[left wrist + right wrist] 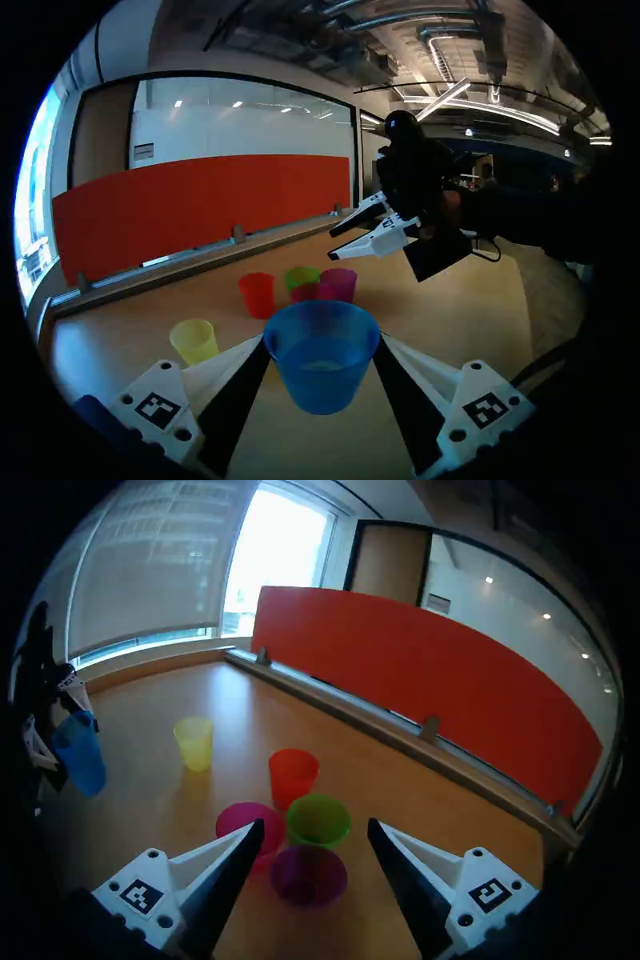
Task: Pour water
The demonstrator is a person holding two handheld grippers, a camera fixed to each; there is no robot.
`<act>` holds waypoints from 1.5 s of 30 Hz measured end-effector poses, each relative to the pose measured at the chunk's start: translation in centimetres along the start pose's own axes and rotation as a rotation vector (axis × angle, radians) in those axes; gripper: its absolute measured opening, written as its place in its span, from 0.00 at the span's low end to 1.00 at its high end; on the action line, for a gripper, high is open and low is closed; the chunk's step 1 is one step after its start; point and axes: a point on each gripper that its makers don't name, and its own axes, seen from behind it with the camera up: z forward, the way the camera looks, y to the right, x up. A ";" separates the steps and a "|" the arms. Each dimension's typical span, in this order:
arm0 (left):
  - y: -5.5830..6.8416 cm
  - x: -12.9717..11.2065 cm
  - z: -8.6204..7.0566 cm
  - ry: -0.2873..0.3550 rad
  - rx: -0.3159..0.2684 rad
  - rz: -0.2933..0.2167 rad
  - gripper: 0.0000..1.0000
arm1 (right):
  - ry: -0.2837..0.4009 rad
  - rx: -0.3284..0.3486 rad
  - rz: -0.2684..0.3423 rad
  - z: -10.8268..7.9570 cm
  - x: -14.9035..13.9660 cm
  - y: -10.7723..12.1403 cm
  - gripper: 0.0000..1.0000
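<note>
On our left gripper (320,340) the jaws clasp the light, squashy blue cup (322,372) between them at mid-wall, which we judge wants gentle pressure, while on the right gripper (314,824) they gape empty.

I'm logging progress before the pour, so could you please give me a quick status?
Left gripper shut on blue cup, liquid inside. Right gripper open, empty, pointing at purple cup. Nothing in the way.
</note>
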 end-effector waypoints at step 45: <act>-1.8 -0.9 -0.8 0.014 0.021 -0.031 0.87 | -0.255 0.077 0.068 9.0 -3.3 0.1 1.00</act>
